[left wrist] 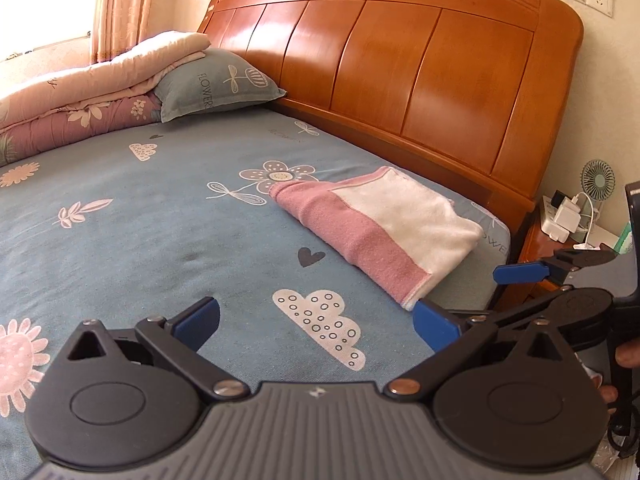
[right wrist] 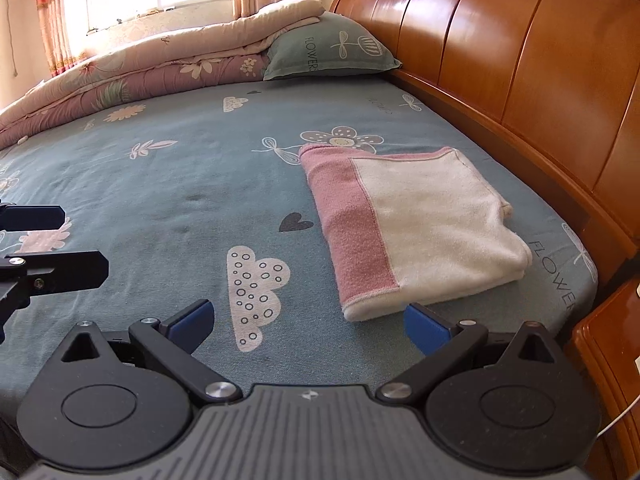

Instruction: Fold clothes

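A folded pink and white towel (left wrist: 384, 228) (right wrist: 416, 232) lies flat on the blue patterned bed sheet (left wrist: 168, 208) (right wrist: 192, 184), close to the wooden headboard. My left gripper (left wrist: 316, 322) hovers open above the sheet, just short of the towel's near corner, with nothing between its blue pads. My right gripper (right wrist: 308, 320) is open too, its right pad right beside the towel's near edge. The right gripper also shows at the right edge of the left wrist view, and the left gripper's fingers (right wrist: 48, 240) show at the left edge of the right wrist view.
A folded quilt (left wrist: 80, 96) (right wrist: 132, 76) and a grey-blue pillow (left wrist: 216, 84) (right wrist: 328, 48) lie at the far side of the bed. The wooden headboard (left wrist: 400, 64) (right wrist: 520, 56) runs along the right. A nightstand (left wrist: 560, 248) holds a small fan (left wrist: 598, 180) and chargers.
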The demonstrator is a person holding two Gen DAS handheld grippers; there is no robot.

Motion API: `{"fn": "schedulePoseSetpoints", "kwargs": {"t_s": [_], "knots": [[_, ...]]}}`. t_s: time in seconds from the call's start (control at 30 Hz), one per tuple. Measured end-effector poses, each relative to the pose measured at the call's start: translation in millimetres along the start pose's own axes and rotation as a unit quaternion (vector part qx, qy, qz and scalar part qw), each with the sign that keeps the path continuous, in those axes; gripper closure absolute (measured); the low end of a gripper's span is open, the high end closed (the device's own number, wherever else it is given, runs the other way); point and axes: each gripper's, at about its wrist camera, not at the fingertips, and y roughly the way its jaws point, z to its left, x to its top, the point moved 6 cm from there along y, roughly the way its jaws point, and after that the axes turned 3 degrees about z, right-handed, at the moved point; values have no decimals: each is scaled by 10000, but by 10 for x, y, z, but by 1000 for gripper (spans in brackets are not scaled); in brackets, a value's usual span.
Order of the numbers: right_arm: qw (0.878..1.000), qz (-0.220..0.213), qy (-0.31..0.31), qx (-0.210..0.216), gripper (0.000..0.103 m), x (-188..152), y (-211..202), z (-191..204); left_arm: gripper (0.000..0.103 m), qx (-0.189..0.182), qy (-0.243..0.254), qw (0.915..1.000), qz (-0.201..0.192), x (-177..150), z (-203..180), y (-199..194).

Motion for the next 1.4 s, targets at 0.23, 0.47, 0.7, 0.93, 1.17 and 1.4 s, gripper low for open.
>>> {"fn": "schedulePoseSetpoints", "kwargs": {"t_s": [0.23,0.47,0.7,0.93,1.17,1.4], "knots": [[9989,-109,453,-48,0,-247,-342,-48,1,76,-77,9997,205,-127,-90,-58],[9965,-264,791,6,0,-371,-547,-83,1,249,-139,9989,384,-314,-217,-161],[9961,-433,763,-85,0,-450,-737,-114,1,392,-228,9982,399,-364,-297,-249],[9954,-439,855,29,0,-596,-839,-108,1,441,-184,9976,508,-419,-410,-274],[9947,-497,892,74,0,-646,-902,-110,1,466,-93,9976,500,-432,-483,-309],[9945,-515,906,71,0,-651,-912,-105,1,436,-129,9979,457,-439,-474,-319]]}}
